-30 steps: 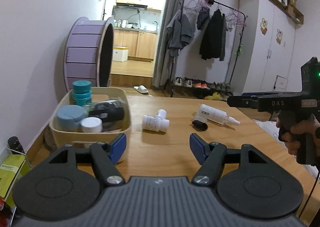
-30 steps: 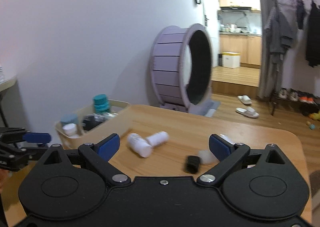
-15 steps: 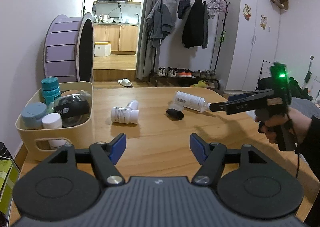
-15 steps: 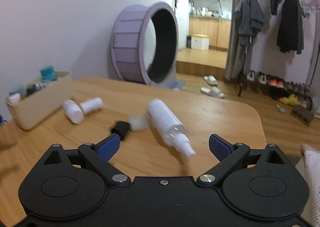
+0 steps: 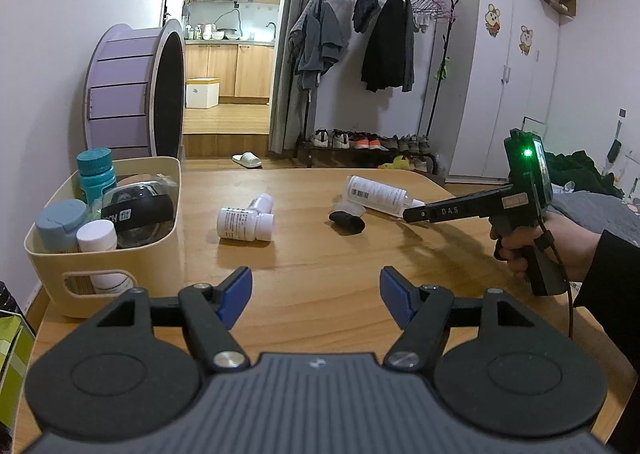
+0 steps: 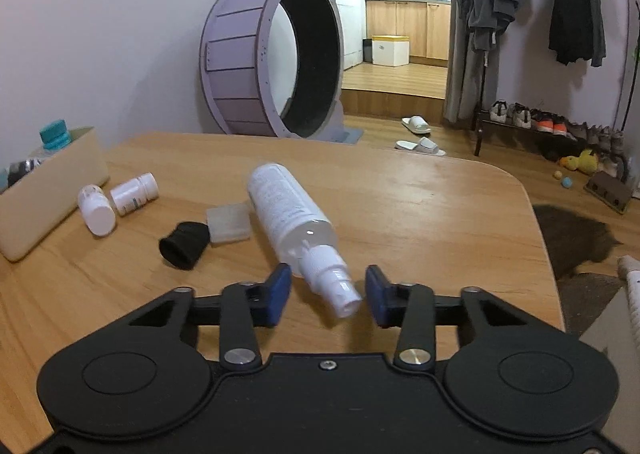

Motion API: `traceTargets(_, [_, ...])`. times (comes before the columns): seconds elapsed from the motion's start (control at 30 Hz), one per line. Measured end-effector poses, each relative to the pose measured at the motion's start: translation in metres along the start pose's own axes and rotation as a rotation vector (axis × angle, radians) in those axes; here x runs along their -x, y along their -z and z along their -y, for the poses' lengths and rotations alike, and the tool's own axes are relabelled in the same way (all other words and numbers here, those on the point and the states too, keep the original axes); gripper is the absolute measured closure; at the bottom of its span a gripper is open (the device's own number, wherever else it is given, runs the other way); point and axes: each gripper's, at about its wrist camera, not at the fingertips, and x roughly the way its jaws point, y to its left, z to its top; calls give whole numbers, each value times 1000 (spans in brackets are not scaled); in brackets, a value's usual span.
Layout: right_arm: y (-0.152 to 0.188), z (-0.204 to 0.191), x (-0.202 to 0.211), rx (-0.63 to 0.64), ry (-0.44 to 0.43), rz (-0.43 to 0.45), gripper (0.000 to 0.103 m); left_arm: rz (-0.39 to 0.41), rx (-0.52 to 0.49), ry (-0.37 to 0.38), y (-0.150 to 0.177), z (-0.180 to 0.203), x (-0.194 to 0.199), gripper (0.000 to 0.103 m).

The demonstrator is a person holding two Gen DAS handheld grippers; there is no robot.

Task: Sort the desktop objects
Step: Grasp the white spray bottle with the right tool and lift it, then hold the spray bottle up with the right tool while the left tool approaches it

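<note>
Here the right gripper (image 6: 325, 296) is closing, its blue pads either side of the spray bottle's (image 6: 289, 215) nozzle but not yet pressing it. The left gripper (image 5: 316, 296) hovers half-open and empty over the table (image 5: 320, 254). Farther off lie two pill bottles (image 5: 245, 222) near the beige bin (image 5: 120, 262).

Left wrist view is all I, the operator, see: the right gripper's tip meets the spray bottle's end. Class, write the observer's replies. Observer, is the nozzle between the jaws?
Observer: Yes. The right gripper has the white nozzle of the spray bottle between its closing jaws, and gaps still show on both sides.
Operator: What is the pale thing behind the black cap?
Observer: A flat, translucent square block, lying between the black cap and the bottle.
</note>
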Motion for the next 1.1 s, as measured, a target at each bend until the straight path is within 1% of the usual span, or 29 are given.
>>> traceTargets(0.07, [1,-1,2,0,-10,2,74,0,0,0,0,0,0,33])
traceTargets(0.17, [3,-5,9,6,-31,13,79,3,1,1,0,0,1,33])
traceTargets(0.33, [-7,-13,45,4,-46,109,80,5,-4,-1,0,0,2,33])
traceTargets(0.47, [-14,-29,72,42,-77,149,81,6,-7,-4,0,0,2,33])
traceTargets(0.6, [-11,-48,86,94,-136,148,81,5,-9,-6,-1,1,1,33])
traceTargets(0.83, [-19,-70,108,138,-221,172,81,1,-27,-5,0,6,-1,33])
traceTargets(0.9, [-19,-75,108,147,-254,149,81,-3,-28,-6,0,7,-3,33])
traceTargets(1.0, [-14,-83,108,168,-279,125,81,-3,-29,-3,0,9,-4,33])
traceTargets(1.1, [-13,-86,119,176,-298,127,81,-4,-36,4,0,12,-6,33])
